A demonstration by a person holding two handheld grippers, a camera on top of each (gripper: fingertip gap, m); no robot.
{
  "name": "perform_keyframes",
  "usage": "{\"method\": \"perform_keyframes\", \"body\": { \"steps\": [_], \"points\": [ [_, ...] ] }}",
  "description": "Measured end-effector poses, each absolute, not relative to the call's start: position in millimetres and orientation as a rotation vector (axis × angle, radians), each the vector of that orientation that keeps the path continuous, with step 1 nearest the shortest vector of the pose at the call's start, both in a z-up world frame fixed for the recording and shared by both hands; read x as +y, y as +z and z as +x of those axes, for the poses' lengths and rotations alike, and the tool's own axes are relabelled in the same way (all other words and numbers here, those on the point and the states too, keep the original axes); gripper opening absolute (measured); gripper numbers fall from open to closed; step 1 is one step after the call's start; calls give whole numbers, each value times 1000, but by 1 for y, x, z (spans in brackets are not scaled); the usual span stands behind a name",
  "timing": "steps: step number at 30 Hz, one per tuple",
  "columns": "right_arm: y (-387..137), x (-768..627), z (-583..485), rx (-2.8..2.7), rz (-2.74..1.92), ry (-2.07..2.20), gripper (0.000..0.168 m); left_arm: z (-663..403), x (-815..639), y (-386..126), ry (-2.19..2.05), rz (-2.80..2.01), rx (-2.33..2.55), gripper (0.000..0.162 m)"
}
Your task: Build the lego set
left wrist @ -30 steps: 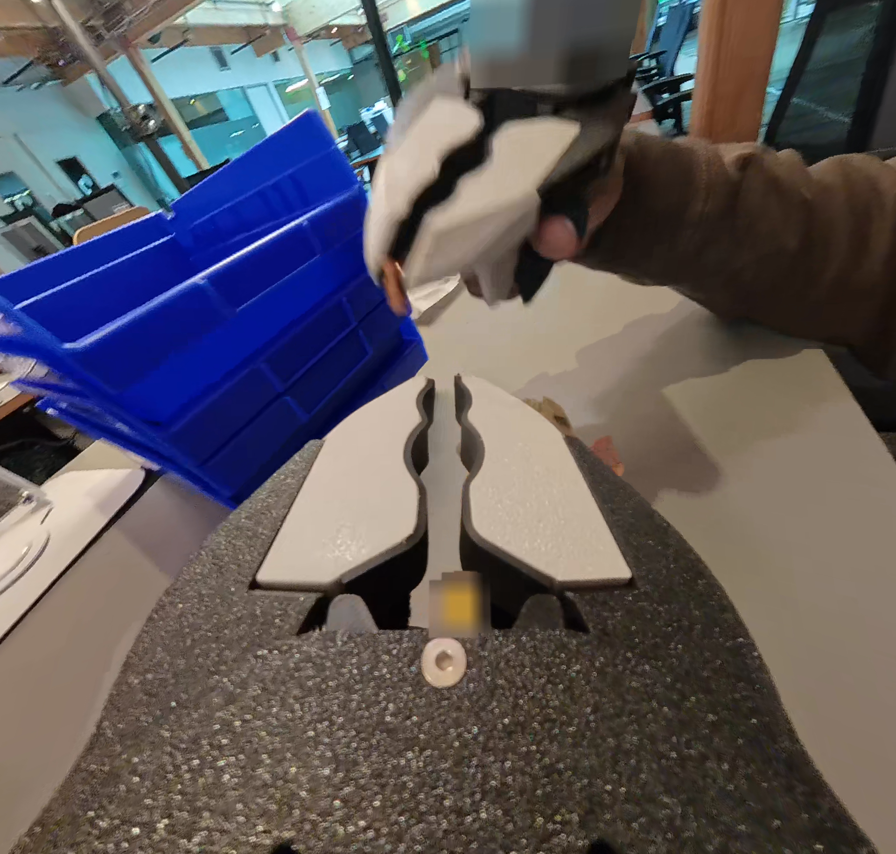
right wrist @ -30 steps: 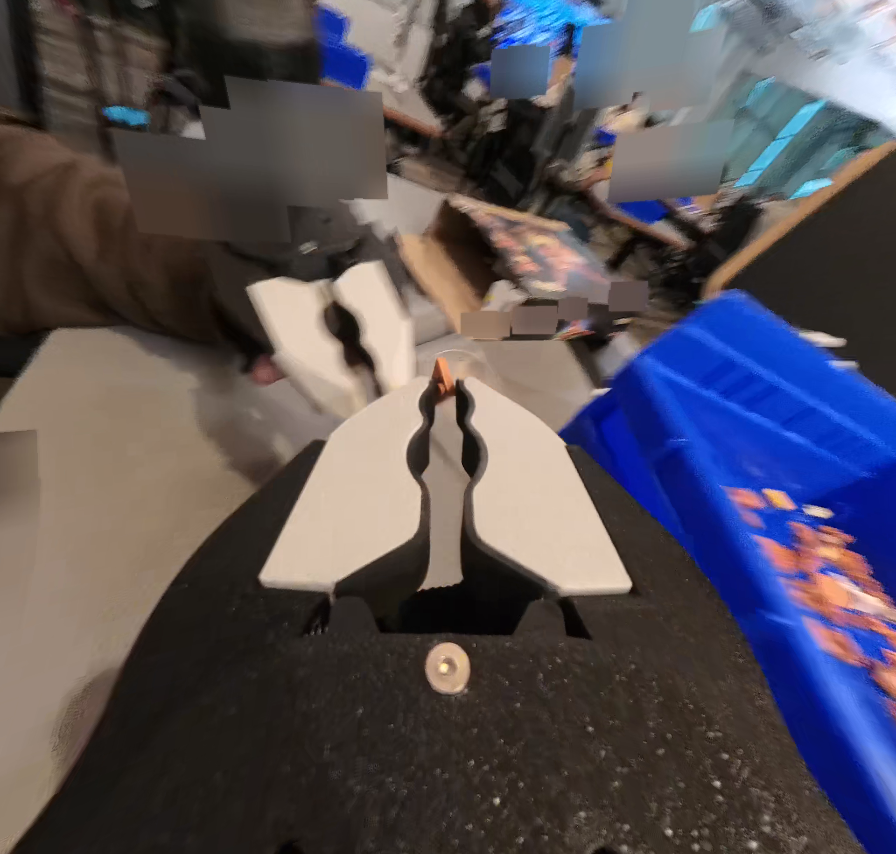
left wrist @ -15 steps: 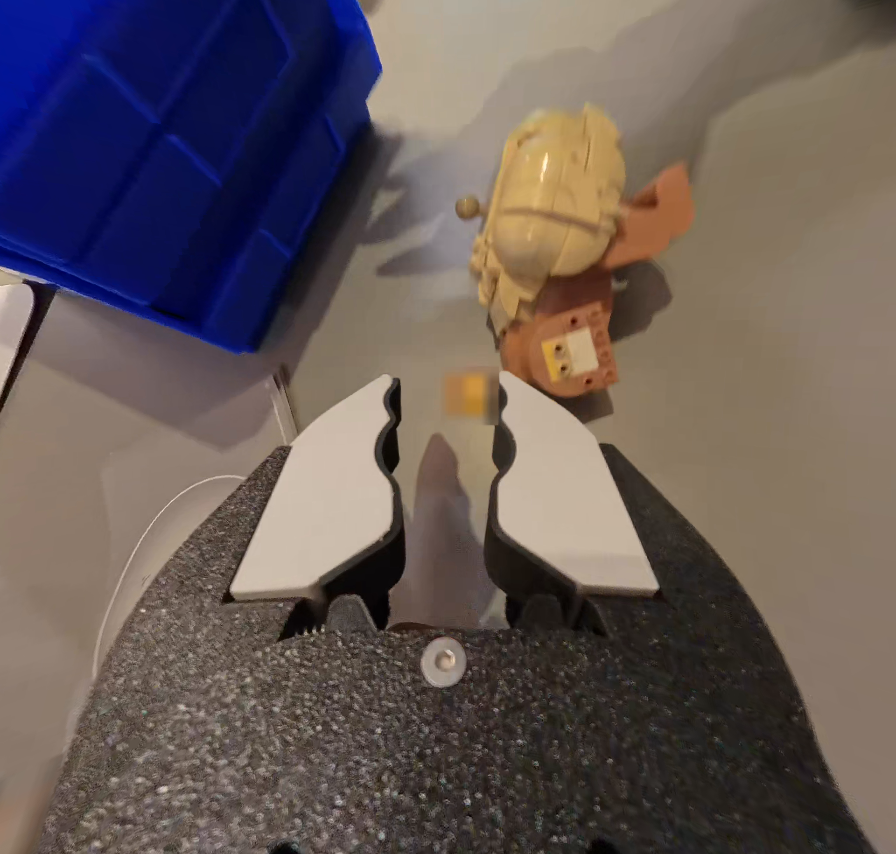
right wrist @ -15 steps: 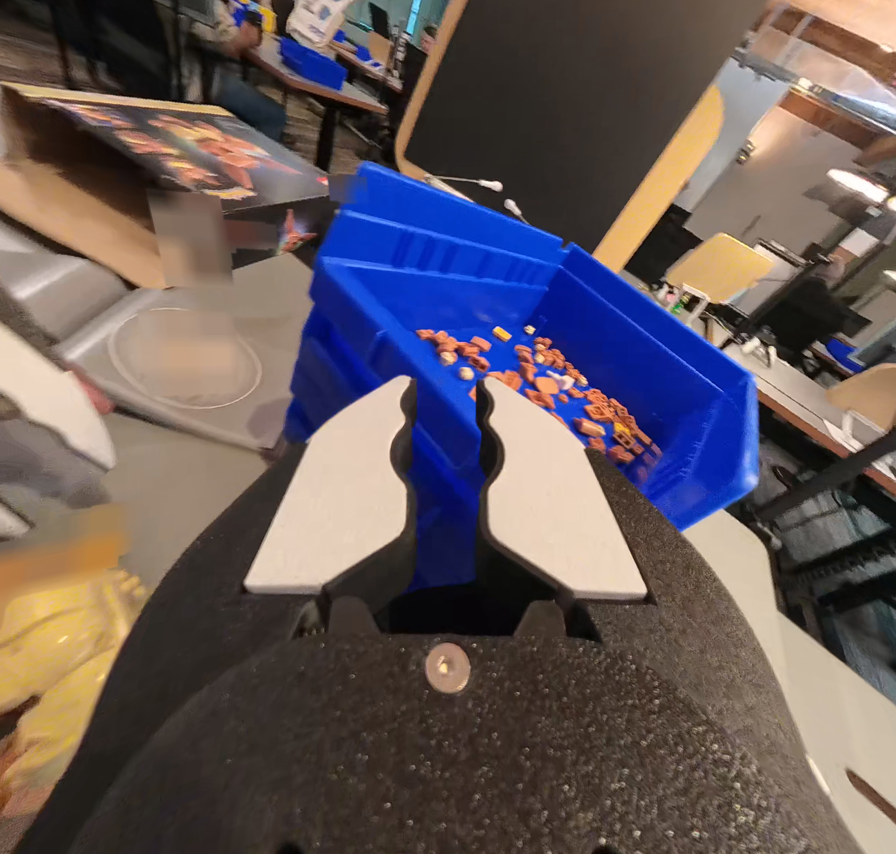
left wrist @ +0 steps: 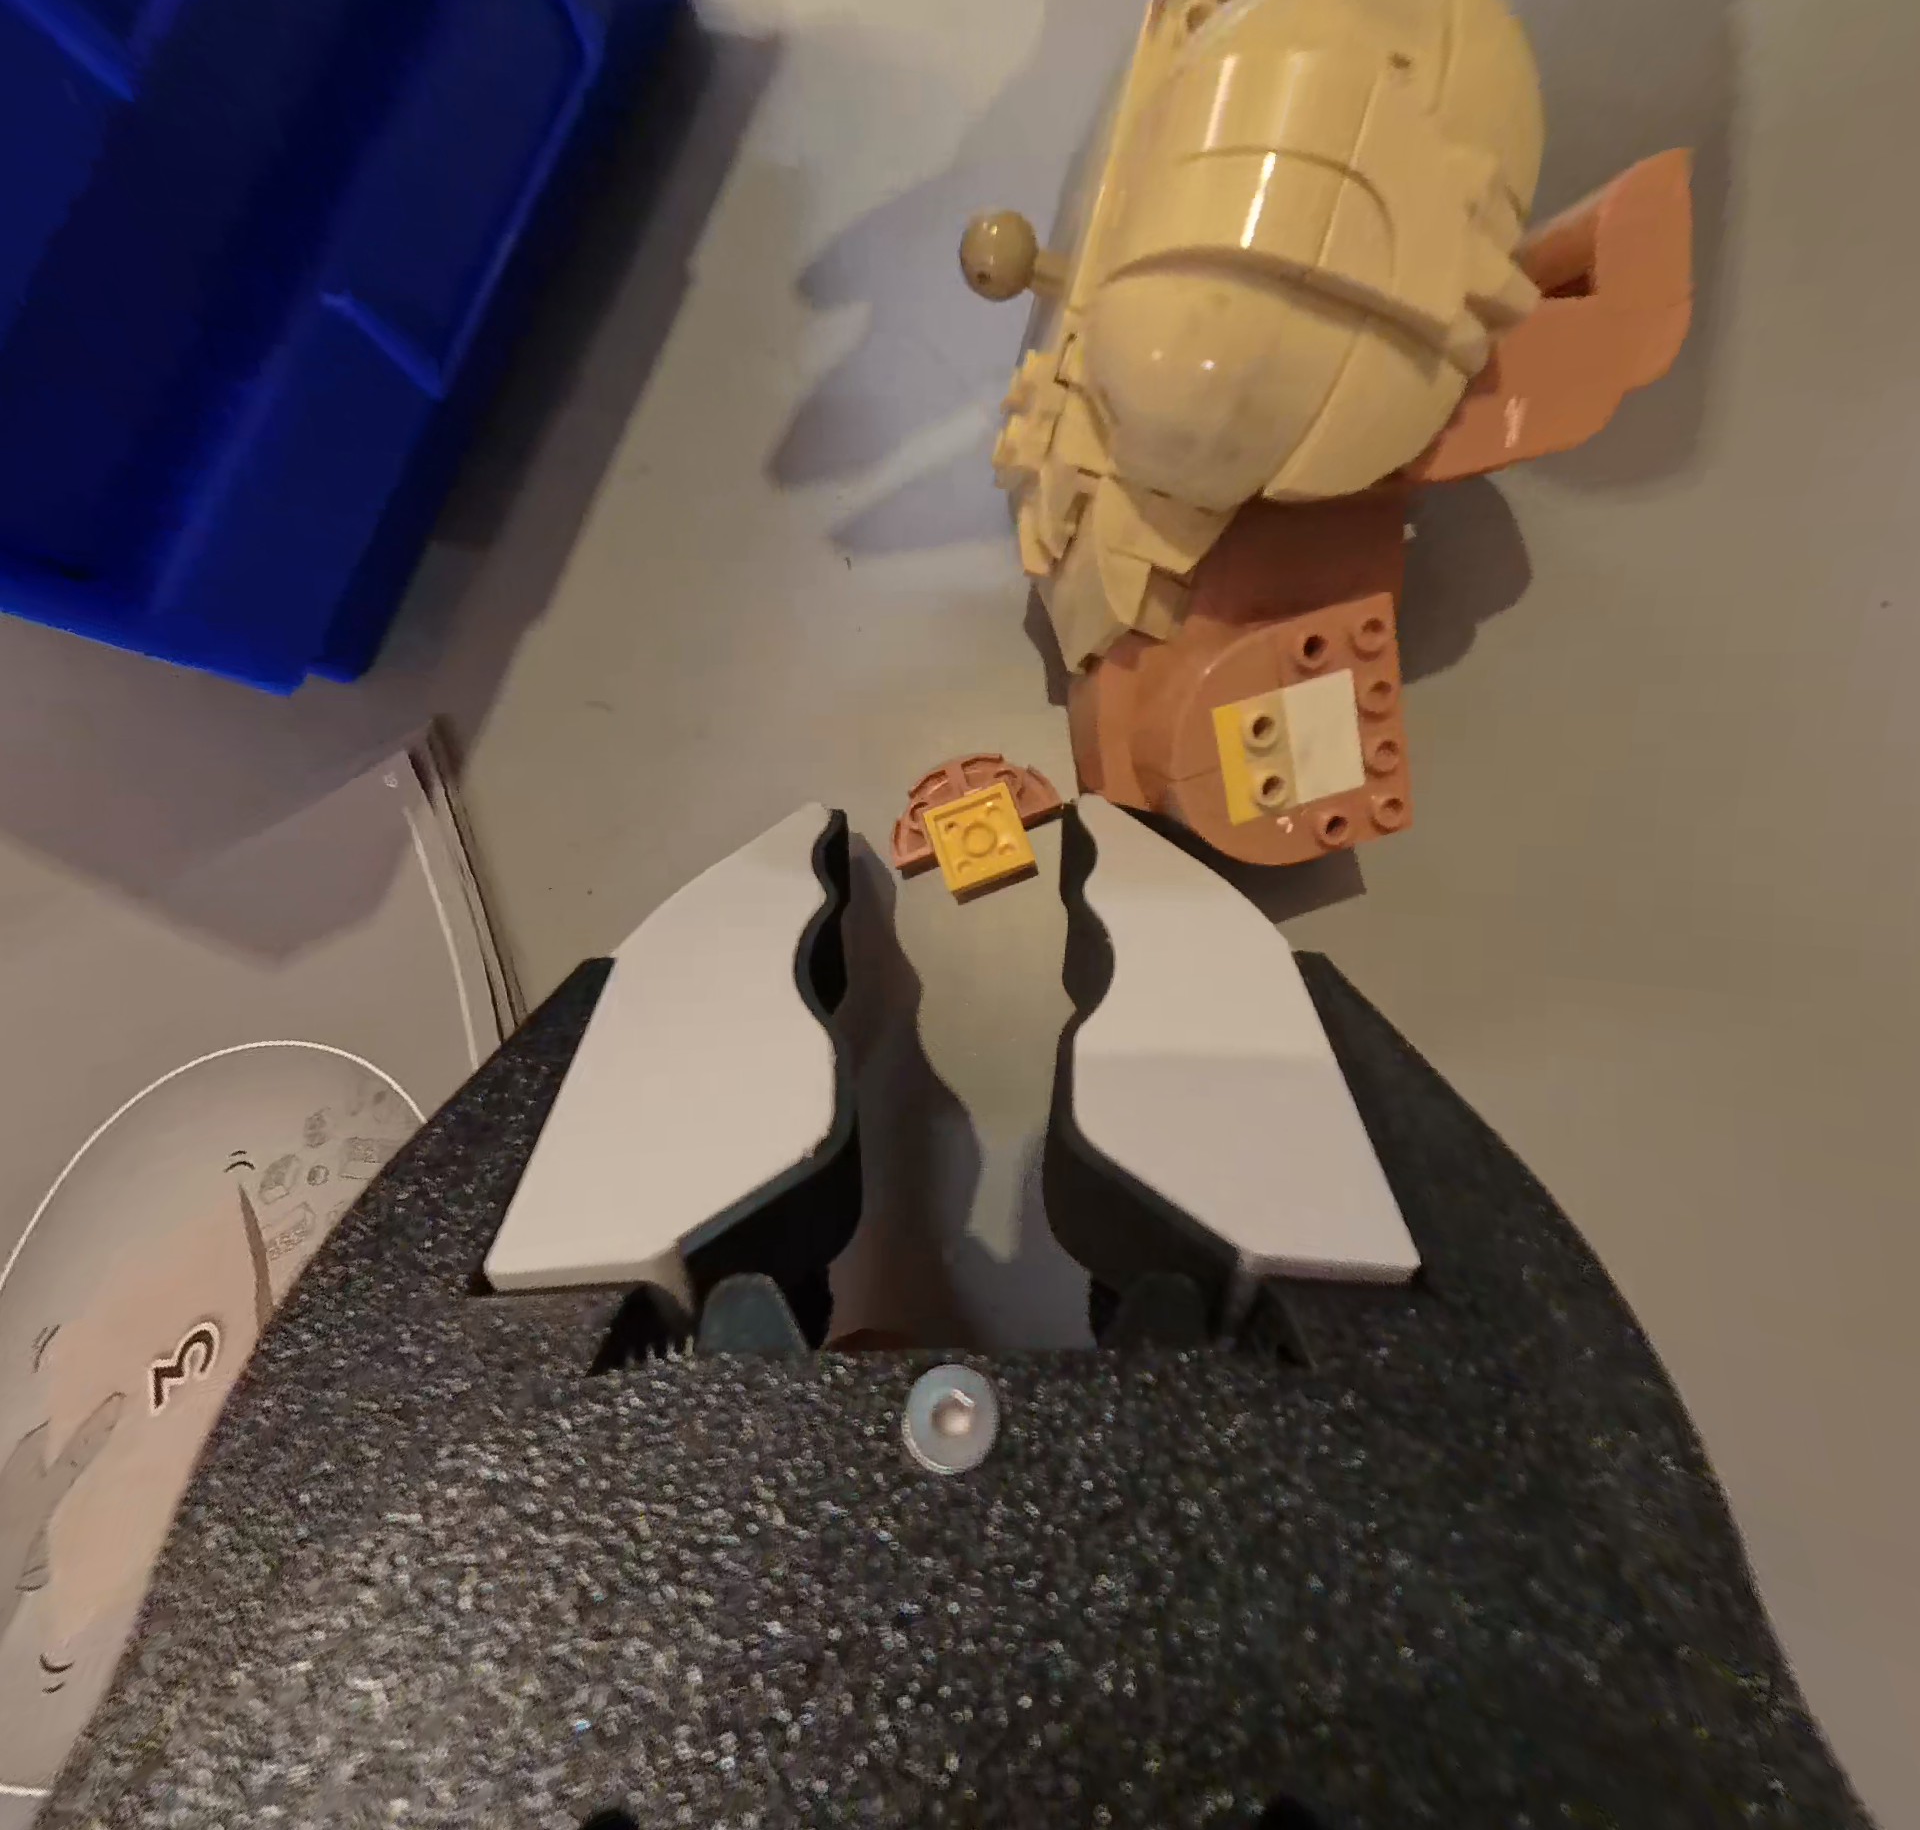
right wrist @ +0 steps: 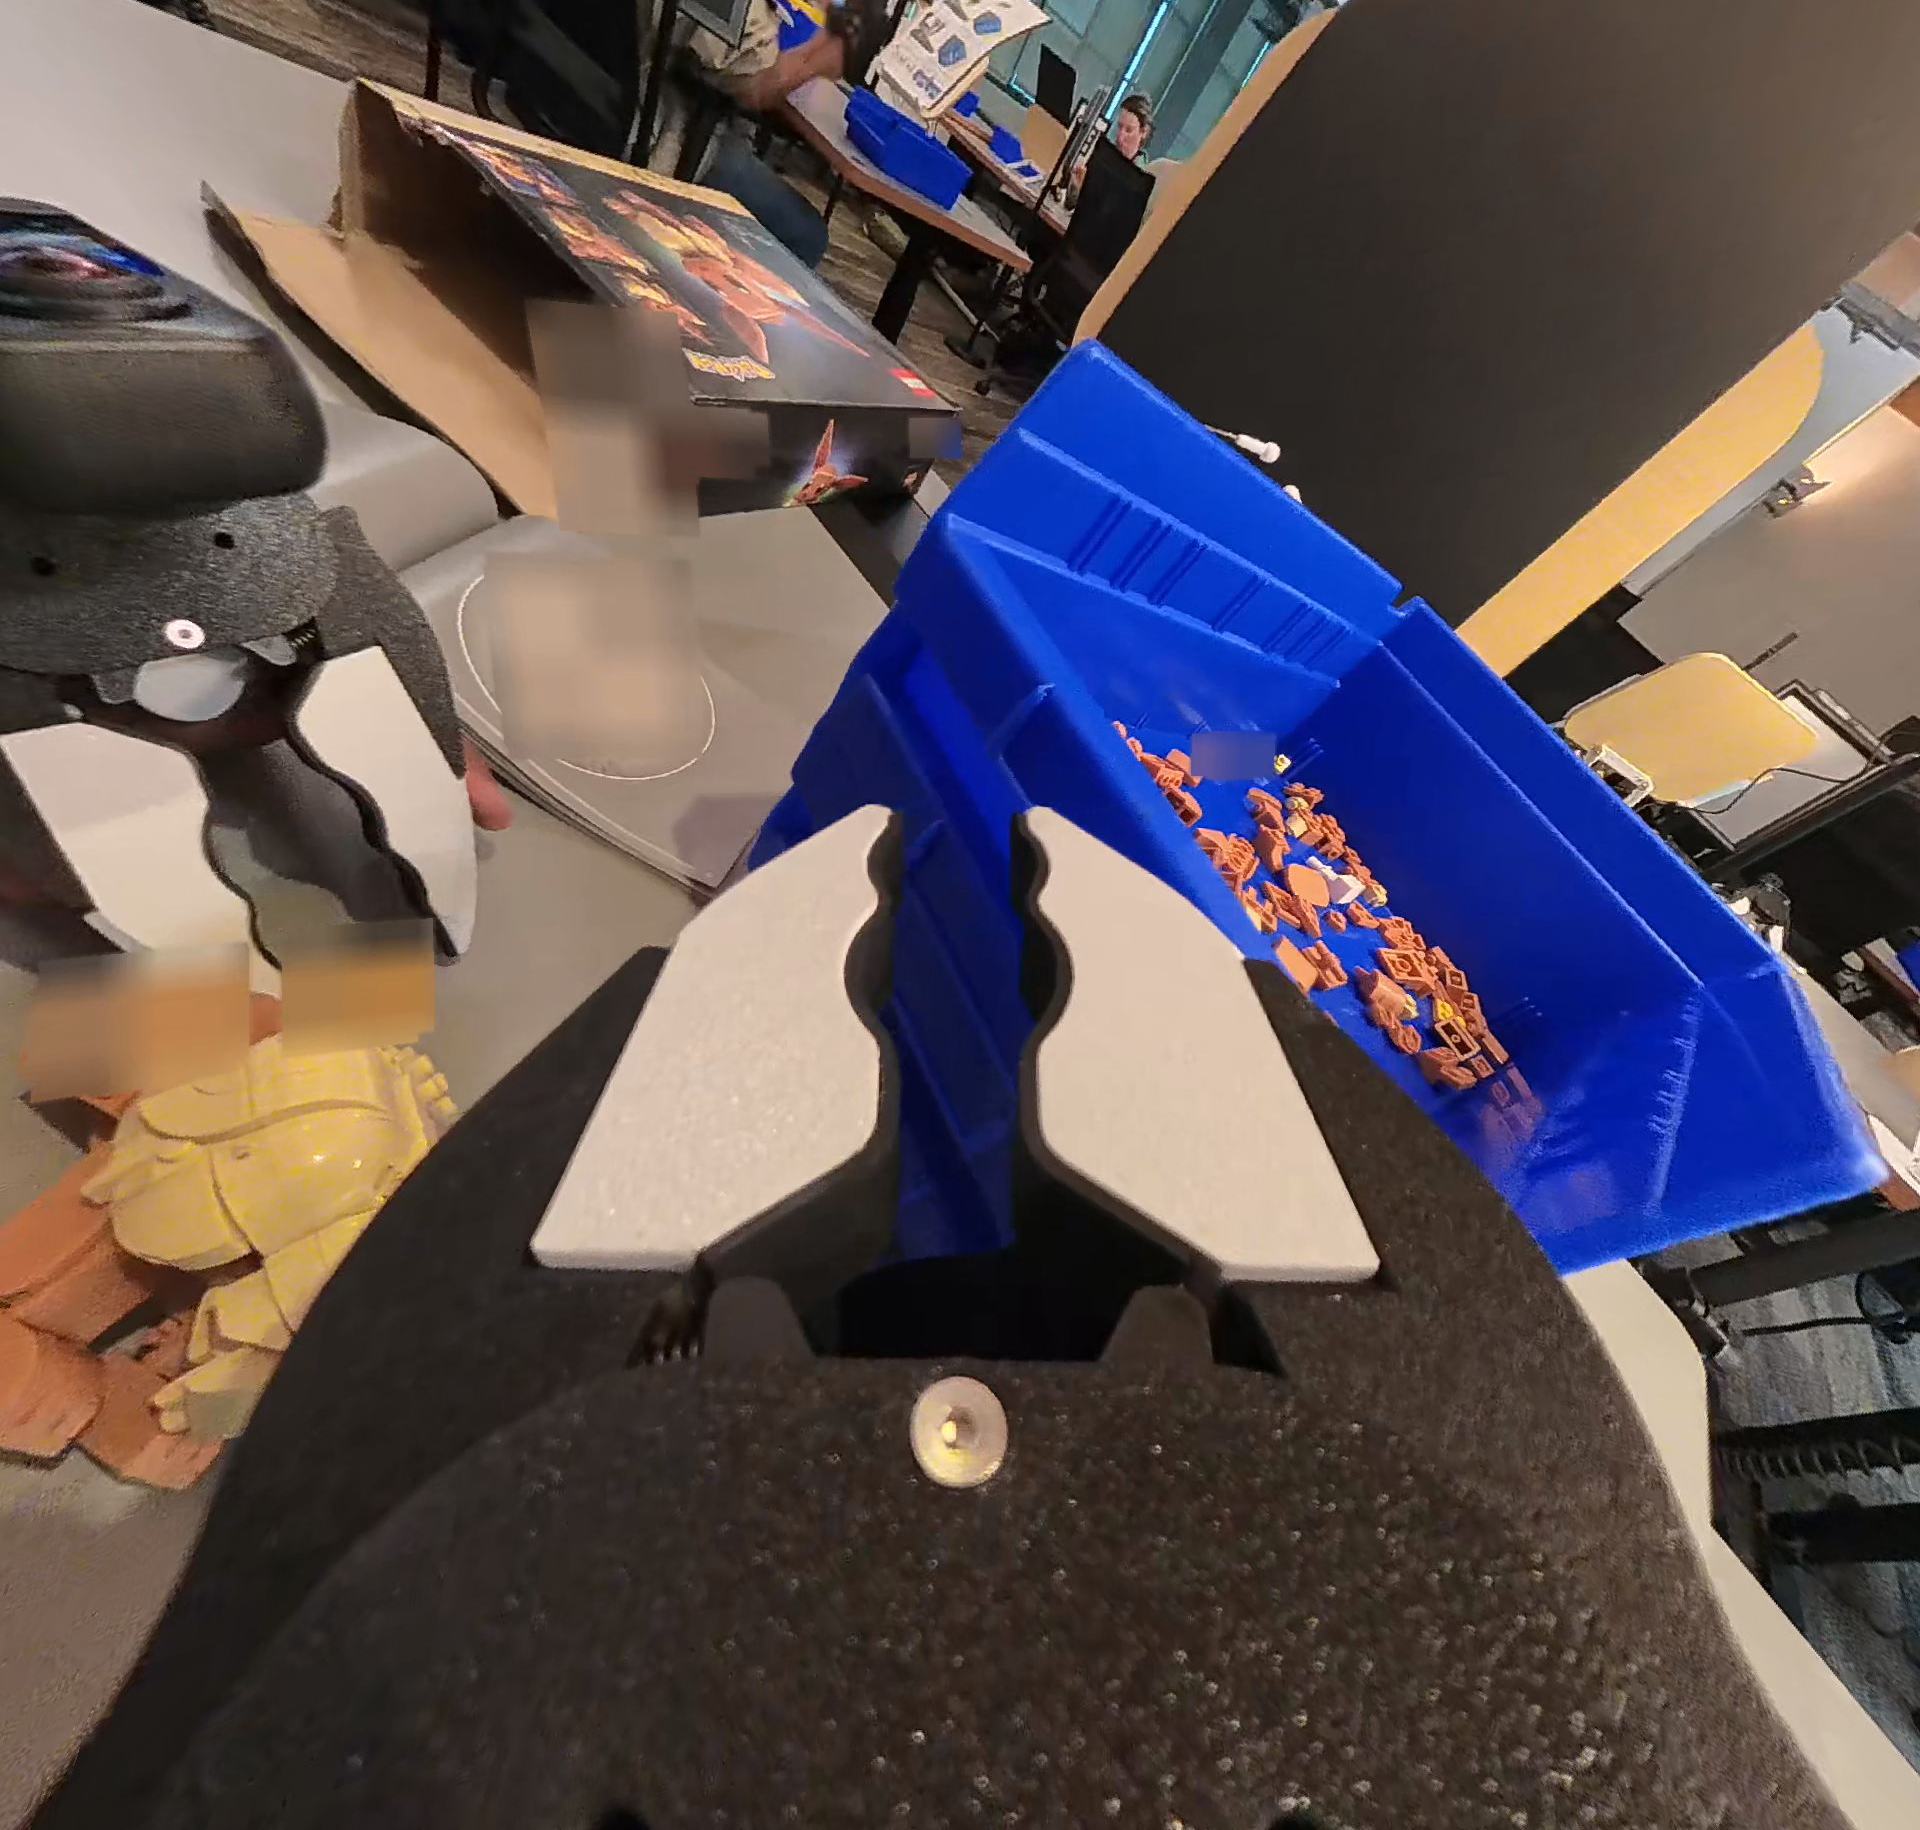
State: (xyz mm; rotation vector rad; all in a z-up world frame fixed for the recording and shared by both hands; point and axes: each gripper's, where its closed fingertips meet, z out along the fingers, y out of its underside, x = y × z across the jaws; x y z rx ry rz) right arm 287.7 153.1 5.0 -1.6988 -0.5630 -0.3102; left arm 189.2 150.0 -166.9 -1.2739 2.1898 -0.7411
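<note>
Build partly done: a tan domed body on reddish-brown plates, the model [left wrist: 1278, 326], lies on its side on the grey table [left wrist: 1662, 1053]. Many loose brown pieces [right wrist: 1340, 907] remain in the blue bin [right wrist: 1558, 949], so I judge much is left. A small yellow plate on a brown half-round piece [left wrist: 971, 833] lies just beside the model's studded foot. Left gripper [left wrist: 956, 824]: jaws apart, straddling that piece, empty (contact unclear). Right gripper [right wrist: 956, 824]: jaws apart, empty, pointed at the bin.

left wrist view looks steeply down, close to the table [left wrist: 1662, 949] — right faces outward; both share the lego model [left wrist: 1278, 253].
</note>
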Motion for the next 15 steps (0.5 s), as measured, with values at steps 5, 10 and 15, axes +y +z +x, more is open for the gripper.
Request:
{"method": "perform_keyframes", "body": {
  "steps": [5, 10, 15],
  "points": [
    [-1, 155, 281, -600, -1700, -324, 20, 191, 144, -168, -749, -1290, 2192, 27],
    [-4, 152, 272, -672, -1676, -349, 20, 191, 153, -164, -741, -1335, 2147, 28],
    [-6, 145, 254, -814, -1590, -391, 19, 197, 159, -118, -1024, -1361, 1913, 27]
  ]
}}
